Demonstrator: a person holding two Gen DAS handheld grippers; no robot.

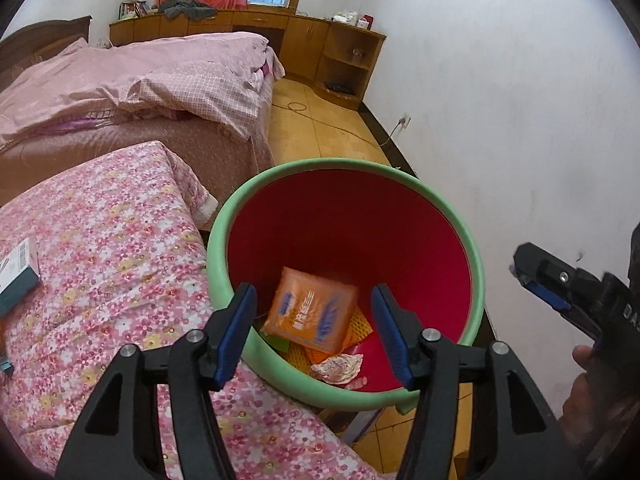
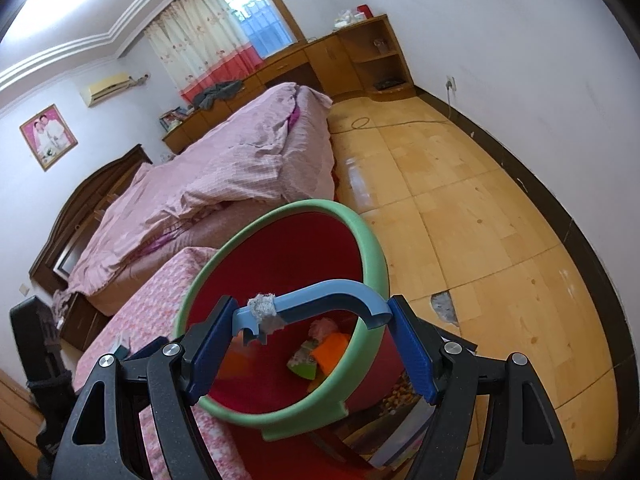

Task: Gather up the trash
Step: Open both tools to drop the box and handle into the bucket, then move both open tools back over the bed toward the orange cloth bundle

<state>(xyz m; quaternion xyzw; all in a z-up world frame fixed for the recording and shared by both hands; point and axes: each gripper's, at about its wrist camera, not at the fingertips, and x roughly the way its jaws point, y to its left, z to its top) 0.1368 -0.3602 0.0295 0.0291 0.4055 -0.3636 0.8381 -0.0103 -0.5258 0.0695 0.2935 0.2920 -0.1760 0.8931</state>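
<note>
A bin with a green rim (image 1: 344,164) and a red inside stands beside the flowered quilt. My left gripper (image 1: 314,292) hangs open over its mouth. An orange packet (image 1: 312,312) shows between the fingers, down inside the bin and clear of both pads. Under it lie a crumpled wrapper (image 1: 340,366) and other scraps. My right gripper (image 2: 312,304) is shut on a curved blue plastic piece (image 2: 332,288) with a grey wad stuck to it, held above the bin's rim (image 2: 360,224). The left wrist view shows the right gripper (image 1: 528,272) to the right of the bin.
A pink flowered quilt (image 1: 100,260) lies left of the bin, with a small box (image 1: 18,272) on it. Beyond is a bed under a pink cover (image 1: 140,76), then wooden cabinets (image 1: 304,40). The white wall (image 1: 520,120) is close on the right. The wooden floor (image 2: 460,220) has a cable across it.
</note>
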